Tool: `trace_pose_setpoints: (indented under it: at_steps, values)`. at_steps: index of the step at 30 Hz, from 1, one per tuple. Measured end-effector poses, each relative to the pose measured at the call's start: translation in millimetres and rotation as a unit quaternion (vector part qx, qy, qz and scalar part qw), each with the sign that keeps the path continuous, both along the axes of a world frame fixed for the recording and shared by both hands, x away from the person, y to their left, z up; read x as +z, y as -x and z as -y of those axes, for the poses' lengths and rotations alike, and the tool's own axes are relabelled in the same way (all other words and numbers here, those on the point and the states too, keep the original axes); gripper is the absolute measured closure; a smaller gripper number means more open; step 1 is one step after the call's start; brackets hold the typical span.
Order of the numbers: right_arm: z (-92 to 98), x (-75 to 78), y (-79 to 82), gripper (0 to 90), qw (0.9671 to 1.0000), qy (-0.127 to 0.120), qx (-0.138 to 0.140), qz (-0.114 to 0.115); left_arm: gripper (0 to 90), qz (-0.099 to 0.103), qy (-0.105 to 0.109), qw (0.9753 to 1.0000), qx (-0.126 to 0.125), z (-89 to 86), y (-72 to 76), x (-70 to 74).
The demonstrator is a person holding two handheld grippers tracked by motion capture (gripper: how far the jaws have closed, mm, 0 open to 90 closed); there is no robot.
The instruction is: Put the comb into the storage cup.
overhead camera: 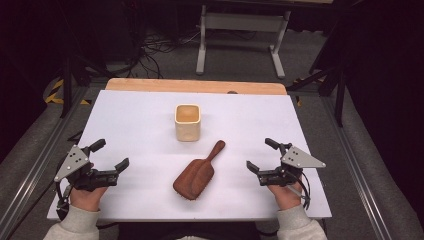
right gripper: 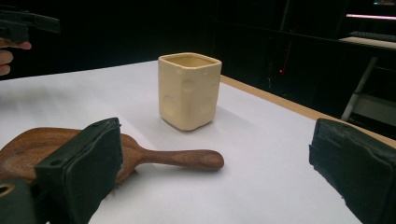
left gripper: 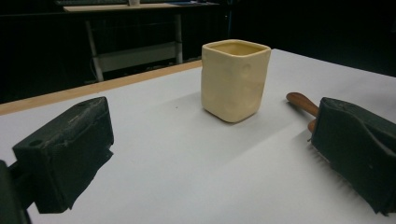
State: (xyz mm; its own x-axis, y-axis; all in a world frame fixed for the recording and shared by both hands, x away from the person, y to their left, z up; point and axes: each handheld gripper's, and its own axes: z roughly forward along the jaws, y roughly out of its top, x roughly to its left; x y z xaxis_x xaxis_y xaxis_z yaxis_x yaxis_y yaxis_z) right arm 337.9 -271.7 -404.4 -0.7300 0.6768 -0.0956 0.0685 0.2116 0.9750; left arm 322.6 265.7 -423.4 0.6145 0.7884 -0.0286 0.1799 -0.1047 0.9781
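centre of the white table (overhead camera: 140,125), here's the cream square cup (overhead camera: 187,122), upright, mouth open to the ceiling, nothing touching it. just nearer the person and a touch to the right lies the wooden hairbrush (overhead camera: 197,172), flat on the sheet, its handle angled up toward the cup but stopping short of it, a clear gap between the two.

out to the left, the left gripper (overhead camera: 111,155) sits low over the table in the person's left hand (overhead camera: 86,197), jaws spread wide, nothing between them. from the left gripper view the cup (left gripper: 235,79) stands ahead between the two black jaws, well apart from both, and the brush handle (left gripper: 302,103) peeks out beside the right-hand jaw.

over on the right, the right gripper (overhead camera: 261,155) in the right hand (overhead camera: 286,195), jaws also wide apart and empty, pointing in toward the middle. in the right gripper view the cup (right gripper: 189,91) shows dimpled sides, the hairbrush (right gripper: 180,158) lies in front of it, partly hidden behind the near jaw.

a strip of wooden board (overhead camera: 195,86) edges the far side of the white sheet, and beyond it a pale metal frame (overhead camera: 242,35) stands on the floor with cables nearby.
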Motion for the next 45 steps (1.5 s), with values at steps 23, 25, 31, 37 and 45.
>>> trace_pose_setpoints:
  at_steps: [23,25,31,37,45]
  values:
    - [-40.6,12.1,-27.4,14.1,0.9964,0.053,0.057,-0.033,2.1,-0.004,-0.001,1.0,-0.003,-2.7,-0.5,-1.2]
    - [-48.1,15.2,-35.2,14.1,0.9957,0.051,0.066,-0.039,2.0,-0.004,0.0,1.0,-0.004,-4.2,-0.2,-0.7]
    - [-65.5,20.0,-50.5,14.1,0.9941,0.058,0.078,-0.048,1.9,-0.001,0.006,1.0,0.0,-6.1,0.0,-0.6]
    - [-80.6,25.0,-64.0,14.1,0.9923,0.07,0.087,-0.054,1.9,-0.004,0.002,1.0,-0.002,-5.5,-0.3,-1.3]
    - [-91.8,28.1,-77.8,14.1,0.9905,0.081,0.093,-0.061,1.9,-0.004,0.004,1.0,-0.003,-5.4,-1.0,-2.3]
